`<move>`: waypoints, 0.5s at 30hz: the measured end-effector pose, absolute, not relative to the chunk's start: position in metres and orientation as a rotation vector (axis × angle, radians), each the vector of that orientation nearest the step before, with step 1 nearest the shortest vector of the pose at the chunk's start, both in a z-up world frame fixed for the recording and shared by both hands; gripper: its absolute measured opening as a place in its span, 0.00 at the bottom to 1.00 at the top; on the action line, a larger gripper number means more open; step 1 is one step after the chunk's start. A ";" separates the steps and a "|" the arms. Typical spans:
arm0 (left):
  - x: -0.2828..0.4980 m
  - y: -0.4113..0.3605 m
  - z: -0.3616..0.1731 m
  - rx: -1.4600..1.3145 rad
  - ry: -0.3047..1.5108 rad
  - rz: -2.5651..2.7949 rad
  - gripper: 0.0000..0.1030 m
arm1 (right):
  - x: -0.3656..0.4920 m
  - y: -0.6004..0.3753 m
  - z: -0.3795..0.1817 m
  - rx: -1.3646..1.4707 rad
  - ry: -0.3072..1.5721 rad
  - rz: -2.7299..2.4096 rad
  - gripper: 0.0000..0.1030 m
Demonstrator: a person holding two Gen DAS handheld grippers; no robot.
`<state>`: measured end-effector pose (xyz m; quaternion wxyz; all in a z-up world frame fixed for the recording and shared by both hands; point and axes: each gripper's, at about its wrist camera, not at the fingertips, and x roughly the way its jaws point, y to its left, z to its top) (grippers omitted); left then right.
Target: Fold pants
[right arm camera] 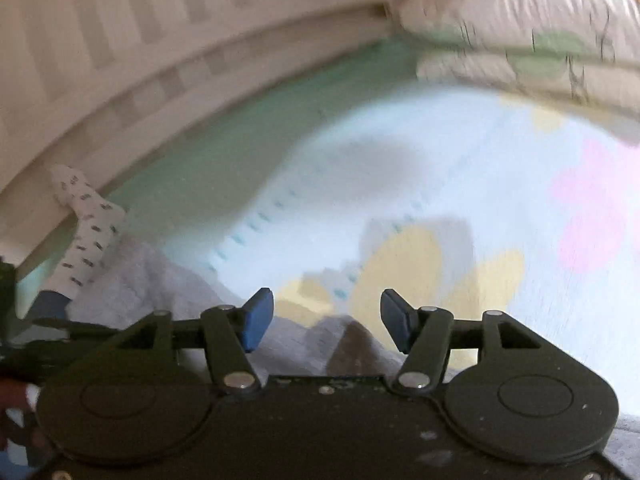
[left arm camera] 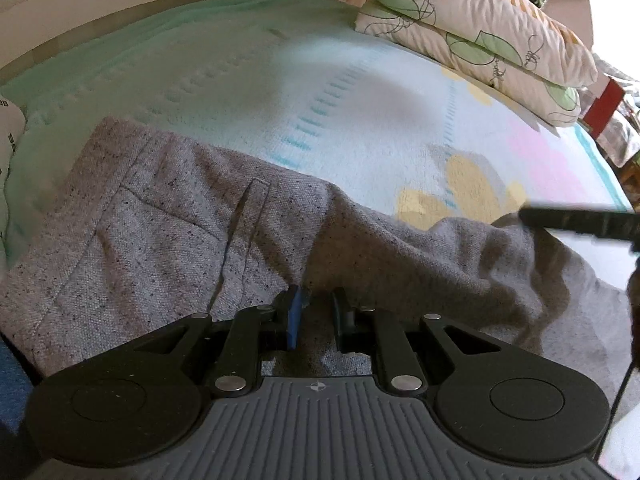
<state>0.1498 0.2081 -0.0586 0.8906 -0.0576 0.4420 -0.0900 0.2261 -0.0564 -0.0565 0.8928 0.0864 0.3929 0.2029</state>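
One pair of grey speckled pants (left arm camera: 168, 216) lies spread on a bed sheet (left arm camera: 360, 92) printed with yellow and pink shapes. The left gripper (left arm camera: 316, 312) pinches a fold of the grey fabric, its jaws nearly together. Only the left wrist view shows the pocket seams and the stacked leaf-patterned pillows (left arm camera: 480, 28) sharply. The right wrist view, blurred, shows the right gripper (right arm camera: 328, 316) spread wide, nothing between its pads, above the pants' edge, and a patterned sock (right arm camera: 84, 224) by the bed rail. No writing is legible.
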 end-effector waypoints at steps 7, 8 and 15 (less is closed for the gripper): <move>0.139 0.204 -0.044 -0.137 0.870 -0.184 0.15 | 0.177 -0.035 -0.079 0.035 0.806 0.518 0.06; 0.136 0.202 -0.037 -0.138 0.837 -0.185 0.15 | 0.164 -0.031 -0.080 -0.001 0.796 0.533 0.06; 0.151 0.161 -0.030 -0.123 0.826 -0.261 0.15 | 0.107 -0.010 -0.111 -0.176 0.756 0.521 0.04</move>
